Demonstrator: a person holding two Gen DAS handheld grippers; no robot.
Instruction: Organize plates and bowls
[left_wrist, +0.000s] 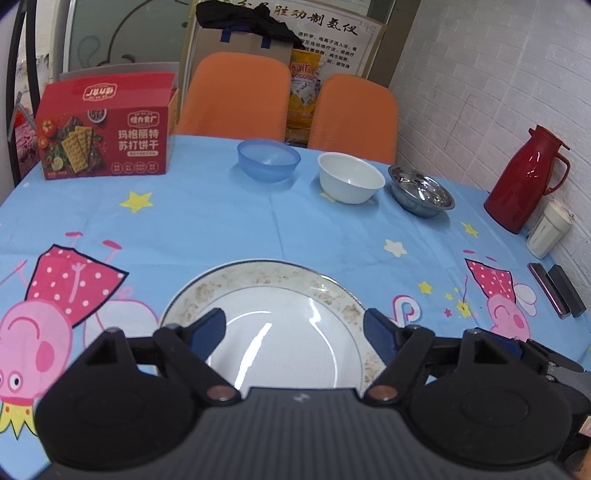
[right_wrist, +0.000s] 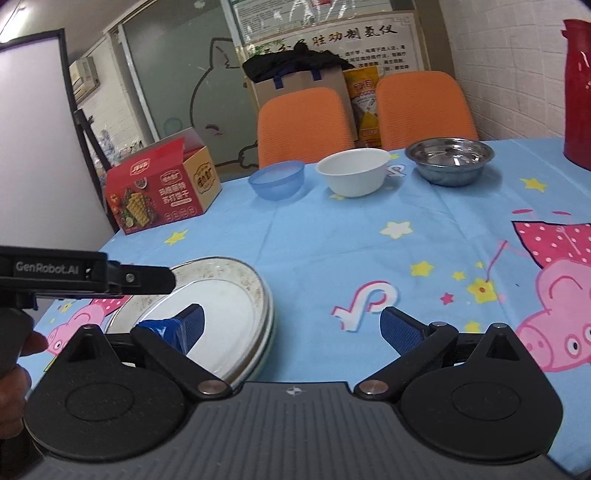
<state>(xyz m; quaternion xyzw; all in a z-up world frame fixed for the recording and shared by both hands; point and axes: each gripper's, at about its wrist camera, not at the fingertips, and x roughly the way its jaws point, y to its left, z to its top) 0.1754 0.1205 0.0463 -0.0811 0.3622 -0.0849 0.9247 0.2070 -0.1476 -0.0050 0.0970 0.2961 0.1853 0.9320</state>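
A stack of white plates (left_wrist: 280, 332) with speckled rims lies on the blue cartoon tablecloth (left_wrist: 207, 221) near the front. My left gripper (left_wrist: 295, 328) hovers just over it, open, its blue pads apart above the top plate and not pressing on it. In the right wrist view the plate stack (right_wrist: 229, 306) sits at the left, and the left gripper (right_wrist: 162, 282) reaches over it from the side. My right gripper (right_wrist: 293, 326) is open, one finger above the plate rim and the other over bare cloth. A blue bowl (left_wrist: 268, 159), a white bowl (left_wrist: 350, 181) and a steel bowl (left_wrist: 421, 192) stand in a row at the back.
A red cracker box (left_wrist: 107, 136) stands at the back left. A red thermos (left_wrist: 524, 181), a small white container (left_wrist: 550, 229) and two dark flat items (left_wrist: 557, 291) line the right edge by the wall. Two orange chairs (left_wrist: 236, 96) stand behind the table.
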